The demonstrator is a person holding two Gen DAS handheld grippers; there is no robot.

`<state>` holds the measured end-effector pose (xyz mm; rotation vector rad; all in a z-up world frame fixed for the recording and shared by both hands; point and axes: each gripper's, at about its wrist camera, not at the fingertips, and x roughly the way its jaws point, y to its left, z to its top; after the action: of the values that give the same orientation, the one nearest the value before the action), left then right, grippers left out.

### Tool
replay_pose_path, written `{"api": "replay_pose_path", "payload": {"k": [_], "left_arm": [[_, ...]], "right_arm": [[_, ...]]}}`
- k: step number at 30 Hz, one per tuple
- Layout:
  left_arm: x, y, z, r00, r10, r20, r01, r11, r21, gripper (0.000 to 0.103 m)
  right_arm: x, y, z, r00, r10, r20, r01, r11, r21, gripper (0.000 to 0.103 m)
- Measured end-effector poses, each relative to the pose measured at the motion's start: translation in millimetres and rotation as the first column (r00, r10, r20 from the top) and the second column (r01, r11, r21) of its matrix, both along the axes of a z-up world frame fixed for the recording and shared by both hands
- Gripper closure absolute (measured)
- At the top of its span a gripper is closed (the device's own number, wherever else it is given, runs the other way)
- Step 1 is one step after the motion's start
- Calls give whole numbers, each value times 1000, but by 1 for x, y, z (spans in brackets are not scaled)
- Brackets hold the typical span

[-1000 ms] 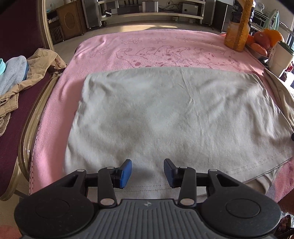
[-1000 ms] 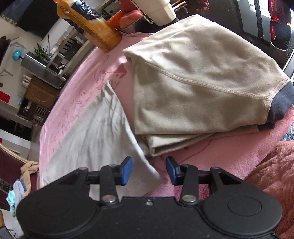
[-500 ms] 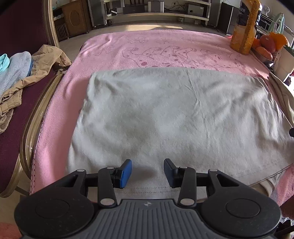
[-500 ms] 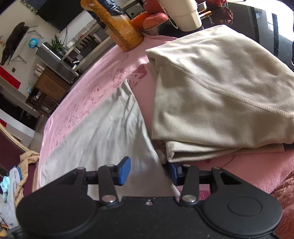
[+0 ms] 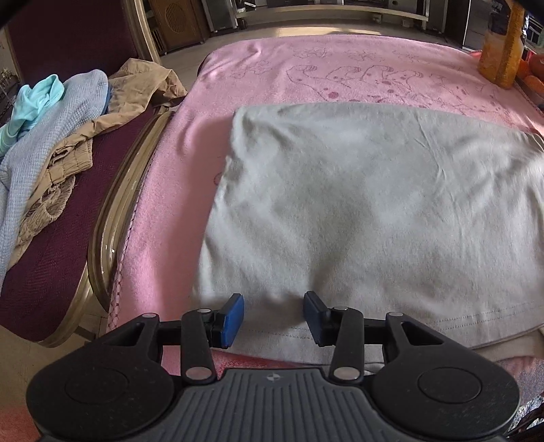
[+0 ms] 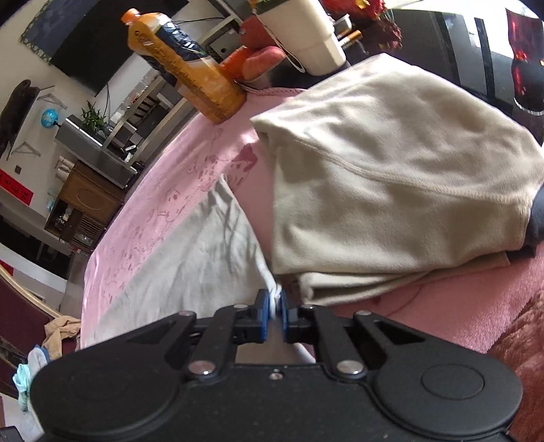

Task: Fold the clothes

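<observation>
A pale grey garment [image 5: 367, 210] lies spread flat on a pink blanket [image 5: 340, 74]. In the left wrist view my left gripper [image 5: 273, 318] hovers open over the garment's near hem, close to its left corner, with nothing between its blue pads. In the right wrist view my right gripper [image 6: 275, 311] is shut on the near right corner of the grey garment [image 6: 190, 261], and white cloth bunches between the pads. A folded beige garment [image 6: 391, 190] with a dark cuff lies just right of that corner.
A maroon chair [image 5: 51, 244] with a gold frame stands left of the blanket, holding a heap of blue and tan clothes [image 5: 51, 129]. An orange juice bottle [image 6: 183, 68], a white cup [image 6: 306, 30] and fruit stand at the blanket's far right edge.
My right gripper has closed on the grey garment's corner after moving in to it. My left gripper has shifted left along the near hem and stays open.
</observation>
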<state>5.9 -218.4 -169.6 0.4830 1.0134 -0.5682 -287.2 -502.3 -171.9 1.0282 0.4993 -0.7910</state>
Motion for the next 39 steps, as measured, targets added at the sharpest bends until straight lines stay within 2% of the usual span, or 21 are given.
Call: {"api": "replay_pose_path", "payload": {"k": [2,4,5,10,13,15,17,19,23,25,29,34,37,39], "left_arm": [[1,1,0,1000,-8,-14,9,1000,15,64],[9,7,9,998,-3,-68,1,1000,-21,64],[12,14,16,998,0,-71,-3,999,-42,64],[29,49,53,1000,0,26,2,997,-71,63],[41,77,69,996,12,87,-2,994,-112,62],[51,94,73,994,48,97,-31,985,-168,62],[59,108,69,994,93,64,-76,970,-233,62],[66,120,61,991,136,14,-127,951,-283,62],[73,132,59,978,206,-19,-201,923,-328,64],[76,136,58,976,213,-42,-214,910,-354,64],[78,137,55,976,206,-68,-216,904,-369,64],[77,135,57,980,190,-67,-201,892,-404,64],[78,136,56,978,195,-72,-207,890,-406,64],[79,136,55,977,200,-78,-214,889,-405,64]], "right_arm": [[13,5,20,999,29,-22,-30,998,-51,96],[30,12,45,996,73,-46,-78,990,-116,96],[40,16,59,993,98,-65,-107,982,-153,96],[93,54,118,960,253,-118,-277,911,-306,97],[133,92,142,920,365,-144,-392,837,-382,97],[166,126,143,872,462,-163,-486,773,-409,97],[198,159,140,810,556,-186,-577,701,-420,97],[228,190,118,739,632,-231,-664,631,-401,97],[277,232,56,612,730,-306,-791,548,-273,97],[289,241,29,579,749,-323,-815,543,-202,97],[286,237,13,603,751,-269,-796,591,-135,97],[273,226,36,652,751,-102,-757,641,-126,98],[273,232,50,643,763,-60,-762,632,-141,98],[279,238,52,630,773,-75,-774,617,-142,98]]}}
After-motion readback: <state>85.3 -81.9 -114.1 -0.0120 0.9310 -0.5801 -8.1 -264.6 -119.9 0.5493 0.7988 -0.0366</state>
